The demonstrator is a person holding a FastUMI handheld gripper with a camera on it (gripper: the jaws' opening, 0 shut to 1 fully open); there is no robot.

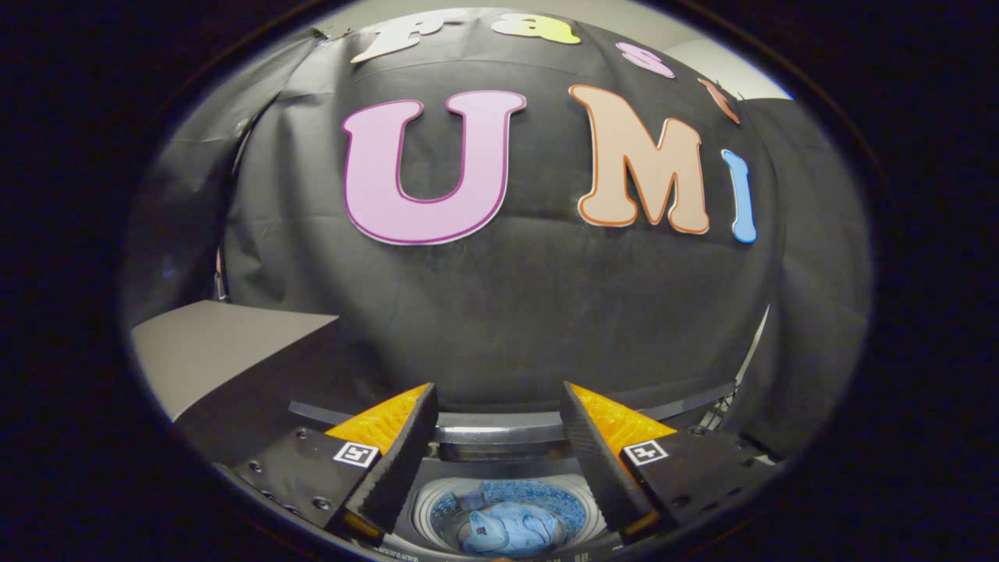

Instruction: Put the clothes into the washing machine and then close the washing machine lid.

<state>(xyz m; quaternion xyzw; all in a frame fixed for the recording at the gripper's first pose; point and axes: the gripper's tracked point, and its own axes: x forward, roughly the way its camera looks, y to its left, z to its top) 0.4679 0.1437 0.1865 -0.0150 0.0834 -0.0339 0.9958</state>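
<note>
The top-loading washing machine (499, 446) stands below me with its tub uncovered. A light blue garment (511, 529) lies bunched in the drum (574, 509), between and below my fingers. My gripper (498, 406) hangs above the machine's opening, open, with nothing between its fingers. The lid (499, 428) seems to stand raised at the back of the opening, just ahead of the fingertips; it is partly hidden by them.
A grey table surface (211, 351) lies to the left of the machine. The black cloth wall (507, 312) rises close behind the washer. A thin rail or frame (753, 351) runs along the right side.
</note>
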